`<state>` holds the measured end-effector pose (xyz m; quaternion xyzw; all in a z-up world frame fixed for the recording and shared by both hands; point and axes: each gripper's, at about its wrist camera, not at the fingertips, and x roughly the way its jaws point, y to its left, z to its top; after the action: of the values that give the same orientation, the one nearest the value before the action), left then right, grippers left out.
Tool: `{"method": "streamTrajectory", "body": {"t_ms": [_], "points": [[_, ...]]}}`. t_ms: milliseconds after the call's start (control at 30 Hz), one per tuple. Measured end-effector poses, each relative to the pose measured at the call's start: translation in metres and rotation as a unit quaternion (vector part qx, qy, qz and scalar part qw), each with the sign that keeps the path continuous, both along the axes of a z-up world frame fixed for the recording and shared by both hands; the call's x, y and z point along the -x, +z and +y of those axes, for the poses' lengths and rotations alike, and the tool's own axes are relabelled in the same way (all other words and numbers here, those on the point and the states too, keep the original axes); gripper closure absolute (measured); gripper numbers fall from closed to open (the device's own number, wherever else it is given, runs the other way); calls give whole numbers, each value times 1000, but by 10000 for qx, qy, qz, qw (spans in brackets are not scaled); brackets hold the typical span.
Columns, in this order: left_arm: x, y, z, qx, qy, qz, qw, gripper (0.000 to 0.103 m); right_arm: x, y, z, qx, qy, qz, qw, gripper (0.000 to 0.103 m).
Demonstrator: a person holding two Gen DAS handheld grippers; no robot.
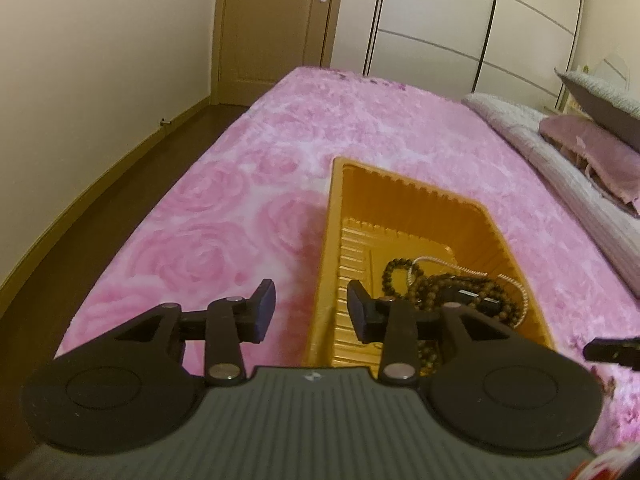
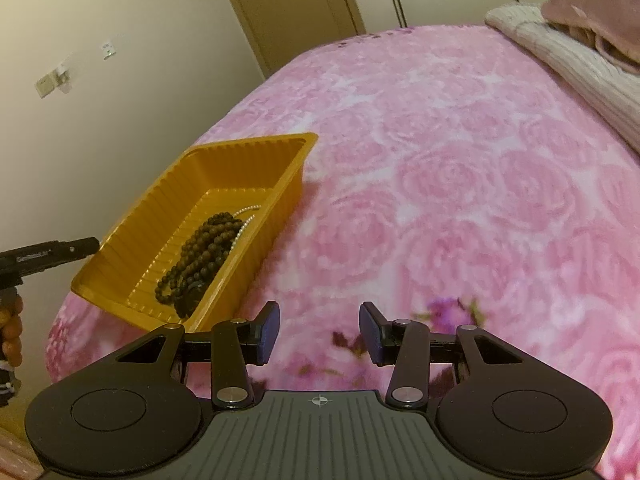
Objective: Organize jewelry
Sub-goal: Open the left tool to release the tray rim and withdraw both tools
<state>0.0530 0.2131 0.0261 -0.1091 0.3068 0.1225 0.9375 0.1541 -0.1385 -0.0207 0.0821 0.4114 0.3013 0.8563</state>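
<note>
An orange plastic tray (image 1: 404, 196) lies on the pink rose bedspread; it also shows in the right wrist view (image 2: 256, 148). Inside it lie dark brown bead strands (image 1: 440, 284) and a pale thin chain (image 1: 516, 288); the beads (image 2: 200, 252) and the chain (image 2: 244, 220) also show in the right wrist view. My left gripper (image 1: 311, 310) is open and empty, over the tray's near left rim. My right gripper (image 2: 319, 334) is open and empty above the bedspread, to the right of the tray.
The pink bedspread (image 2: 460, 184) stretches ahead. Folded blankets and a pillow (image 1: 580, 148) lie at the right. The left gripper's tip (image 2: 48, 256) shows at the left edge of the right wrist view. A door (image 1: 276, 20) and wardrobe (image 1: 460, 16) stand beyond the bed.
</note>
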Motion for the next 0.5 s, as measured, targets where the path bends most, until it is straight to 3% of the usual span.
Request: {"method": "streamTrajectory", "body": {"t_ms": [67,133,200,267,333,433,500], "points": [[4,4,-6,5,-18,-56,10000,63,2,-1,-2,9,-98,79,9999,56],[9,7,-13,24,-61,-67,10000,57,5,-1,-5,-17,-229,140,9996,36],[13,11,-21,125,-161,-91,9998,44,10,1,-9,-19,-436,181,9989,27],[18,13,-31,133,-262,-97,9995,22,15,4,-12,-34,-552,203,9983,27],[24,15,-45,10,-327,-89,9994,9,20,7,-16,1,-644,245,9976,26],[32,14,-64,-65,-394,40,9992,0,30,14,-18,118,-718,195,9972,26],[38,11,-79,-89,-448,167,9988,0,39,17,-20,186,-753,141,9969,26]]}}
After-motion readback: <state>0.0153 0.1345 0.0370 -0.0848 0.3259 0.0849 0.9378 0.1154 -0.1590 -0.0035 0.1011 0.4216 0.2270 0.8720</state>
